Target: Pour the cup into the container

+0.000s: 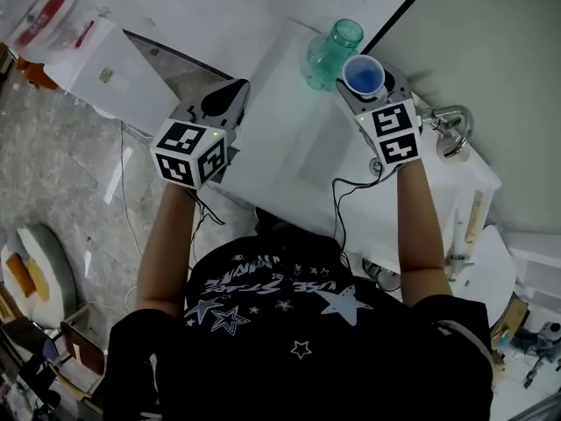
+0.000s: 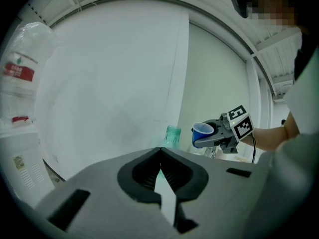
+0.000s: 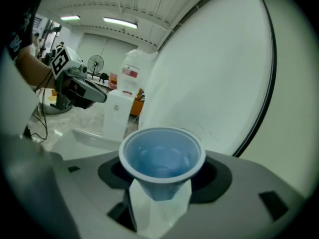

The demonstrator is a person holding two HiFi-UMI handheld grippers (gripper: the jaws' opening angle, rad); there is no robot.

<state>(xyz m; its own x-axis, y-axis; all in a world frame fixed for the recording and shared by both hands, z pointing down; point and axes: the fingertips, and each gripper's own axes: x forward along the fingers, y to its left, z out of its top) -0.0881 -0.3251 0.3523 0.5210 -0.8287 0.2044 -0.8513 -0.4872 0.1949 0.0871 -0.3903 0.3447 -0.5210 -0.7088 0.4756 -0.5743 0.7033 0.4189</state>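
A blue plastic cup [image 1: 363,74] sits upright between the jaws of my right gripper [image 1: 368,93], which is shut on it. In the right gripper view the cup [image 3: 162,158] fills the middle, and its inside looks pale blue. The container, a clear green bottle [image 1: 333,53] with an open mouth, stands on the white table [image 1: 280,139] just left of the cup. From the left gripper view the bottle [image 2: 173,136] stands left of the held cup [image 2: 203,132]. My left gripper [image 1: 233,93] hovers at the table's left edge, its jaws shut and holding nothing.
A metal clamp [image 1: 452,130] sits at the table's right side, behind the right gripper. A white box [image 1: 105,64] and a large clear plastic jug [image 2: 20,73] stand off the table to the left. A cable [image 1: 346,209] hangs from the right gripper.
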